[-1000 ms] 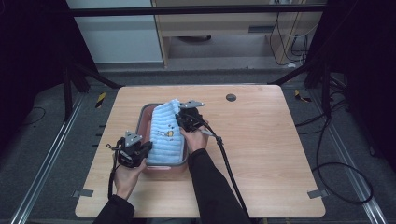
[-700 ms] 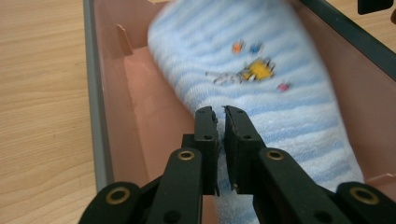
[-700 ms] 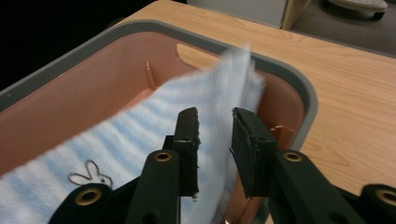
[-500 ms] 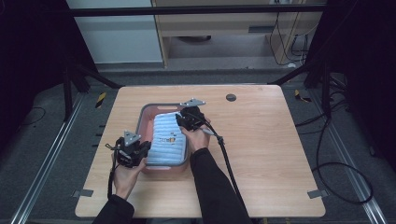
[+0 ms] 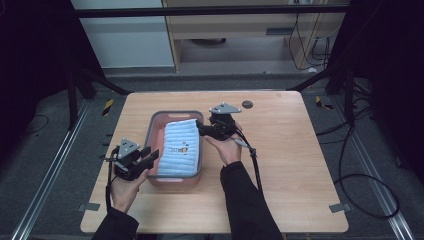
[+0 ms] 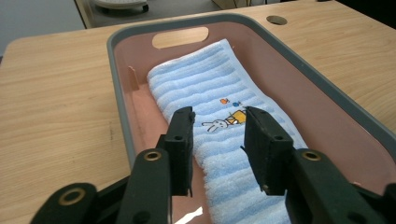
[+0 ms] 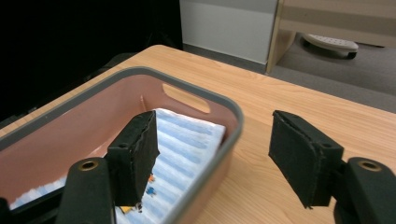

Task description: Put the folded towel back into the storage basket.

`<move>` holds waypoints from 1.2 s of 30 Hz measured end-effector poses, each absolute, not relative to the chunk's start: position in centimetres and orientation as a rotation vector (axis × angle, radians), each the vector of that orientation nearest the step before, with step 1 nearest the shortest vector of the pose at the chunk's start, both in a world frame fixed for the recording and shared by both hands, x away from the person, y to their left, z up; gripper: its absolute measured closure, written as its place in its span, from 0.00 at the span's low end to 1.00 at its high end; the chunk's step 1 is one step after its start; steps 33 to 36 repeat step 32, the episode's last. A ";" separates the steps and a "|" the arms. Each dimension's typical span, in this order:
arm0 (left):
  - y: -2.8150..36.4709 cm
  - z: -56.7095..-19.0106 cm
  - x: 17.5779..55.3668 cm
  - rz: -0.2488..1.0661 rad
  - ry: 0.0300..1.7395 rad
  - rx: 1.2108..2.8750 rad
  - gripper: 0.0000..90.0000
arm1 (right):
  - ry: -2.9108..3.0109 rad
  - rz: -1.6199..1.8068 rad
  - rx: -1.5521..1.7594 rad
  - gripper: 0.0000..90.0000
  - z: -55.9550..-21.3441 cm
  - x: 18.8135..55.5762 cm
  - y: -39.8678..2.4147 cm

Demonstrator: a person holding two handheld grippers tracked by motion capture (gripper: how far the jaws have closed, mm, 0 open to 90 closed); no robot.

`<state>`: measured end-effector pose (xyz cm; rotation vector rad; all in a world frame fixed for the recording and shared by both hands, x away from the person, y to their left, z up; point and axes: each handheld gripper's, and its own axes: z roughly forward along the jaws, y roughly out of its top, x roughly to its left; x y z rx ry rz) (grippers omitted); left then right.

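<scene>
Pink tub (image 5: 155, 131) with a grey rim sits on the wooden table (image 5: 295, 150), and a blue striped towel (image 5: 179, 148) (little rabbit picture on it) lies flat inside. Left gripper (image 5: 150, 157) hovers at the tub's near-left corner, jaws apart, empty. Right gripper (image 5: 201, 129) straddles the far-right rim, jaws wide, gripping nothing.

Even, soft overhead light falls on the pale wooden bench (image 5: 280, 165) with only faint shadows, the surrounding room is dim to black, and the near black jaws look slightly soft in both gripper views.
</scene>
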<state>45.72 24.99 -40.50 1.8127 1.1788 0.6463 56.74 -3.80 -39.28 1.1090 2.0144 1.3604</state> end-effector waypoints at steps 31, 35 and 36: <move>27.0 -40.8 45.2 0.715 1.100 1.847 0.31 | 1.928 1.281 1.259 0.24 -42.7 49.0 -21.0; 27.0 -40.8 45.2 0.715 1.100 1.847 0.30 | 1.925 1.281 1.259 0.24 -42.8 48.7 -21.3; 27.0 -40.8 45.2 0.715 1.100 1.847 0.30 | 1.925 1.281 1.259 0.24 -42.8 48.7 -21.3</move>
